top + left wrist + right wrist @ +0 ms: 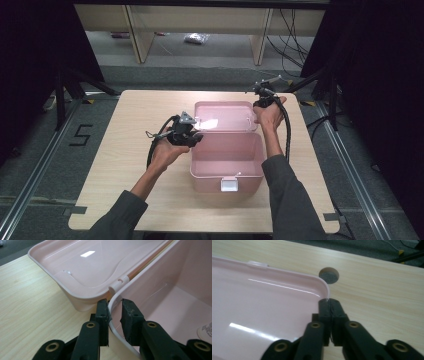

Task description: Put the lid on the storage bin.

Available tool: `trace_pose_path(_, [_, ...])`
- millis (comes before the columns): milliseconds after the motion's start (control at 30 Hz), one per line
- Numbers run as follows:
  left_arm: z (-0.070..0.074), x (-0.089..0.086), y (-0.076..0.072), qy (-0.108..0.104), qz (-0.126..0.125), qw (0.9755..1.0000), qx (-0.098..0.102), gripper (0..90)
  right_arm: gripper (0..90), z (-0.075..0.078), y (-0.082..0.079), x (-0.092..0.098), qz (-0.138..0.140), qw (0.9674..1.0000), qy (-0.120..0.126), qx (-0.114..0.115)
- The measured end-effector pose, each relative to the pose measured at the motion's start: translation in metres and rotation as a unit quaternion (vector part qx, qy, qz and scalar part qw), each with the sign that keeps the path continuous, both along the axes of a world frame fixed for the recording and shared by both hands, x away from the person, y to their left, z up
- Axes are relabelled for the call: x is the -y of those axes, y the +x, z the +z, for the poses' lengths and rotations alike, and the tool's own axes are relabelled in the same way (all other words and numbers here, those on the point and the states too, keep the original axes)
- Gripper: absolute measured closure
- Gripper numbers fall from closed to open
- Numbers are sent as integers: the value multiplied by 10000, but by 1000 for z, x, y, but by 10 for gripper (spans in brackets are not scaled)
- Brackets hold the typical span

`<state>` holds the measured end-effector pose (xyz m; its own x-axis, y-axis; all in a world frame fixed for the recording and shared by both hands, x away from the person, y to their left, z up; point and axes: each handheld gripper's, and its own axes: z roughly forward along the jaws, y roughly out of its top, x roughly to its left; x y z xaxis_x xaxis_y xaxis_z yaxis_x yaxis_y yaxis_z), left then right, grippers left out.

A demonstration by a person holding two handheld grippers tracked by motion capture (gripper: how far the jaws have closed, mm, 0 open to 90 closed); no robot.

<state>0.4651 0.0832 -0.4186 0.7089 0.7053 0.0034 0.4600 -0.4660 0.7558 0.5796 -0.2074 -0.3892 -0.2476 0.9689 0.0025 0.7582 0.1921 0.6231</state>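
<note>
The pink plastic storage box (227,162) sits mid-table, its lid (225,116) flung back. The left gripper (115,315) straddles the box's corner wall with jaws apart, so the box could shift. The right gripper (329,305) pinches the lid's edge; that thin hold may slip.

I see a light wooden table (125,165) standing on a grey floor (45,165), with a round hole (329,275) cut through its top. A black "5" (80,135) is marked on the floor to its left, beside a metal rail (30,190). Beyond the table stands pale wooden furniture (200,22) on legs, with cables (290,45) trailing at its right. Black curtains (30,60) close off both sides. Light glares from overhead.
</note>
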Motion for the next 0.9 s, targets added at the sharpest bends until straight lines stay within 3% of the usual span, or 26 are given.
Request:
trace_pose_path(67, [0, 0, 0, -25, 9, 10000, -2, 758, 805, -5, 2, -1, -64, 9996, 251, -125])
trace_pose_path(200, [0, 0, 0, -4, -29, 10000, 3, 758, 787, -9, 4, -3, -66, 9995, 285, -97])
trace_pose_path(267, [0, 0, 0, -2, -24, 10000, -1, 758, 793, -11, 6, -5, -103, 9997, 163, -146])
trace_pose_path(567, [0, 0, 0, -3, -37, 10000, 20, 758, 810, -24, 16, -1, -110, 9988, 403, -259])
trace_pose_path(600, [0, 0, 0, 13, -51, 10000, 24, 757, 811, -24, 16, -3, -225, 9975, 571, -355])
trace_pose_path(633, [0, 0, 0, 5, -49, 10000, 26, 758, 819, -24, 17, -1, -165, 9984, 475, -272])
trace_pose_path(667, [0, 0, 0, -1, -47, 10000, 24, 758, 825, -23, 17, -2, -245, 9981, 489, -298])
trace_pose_path(733, [0, 0, 0, 14, -56, 10000, 29, 758, 834, -24, 19, 1, -110, 9981, 555, -263])
trace_pose_path(833, [0, 0, 0, 1, -45, 10000, 23, 758, 840, -22, 18, -3, -288, 9979, 515, -274])
trace_pose_path(900, [0, 0, -1, 4, -31, 10000, 16, 758, 844, -20, 17, -2, -216, 9987, 426, -193])
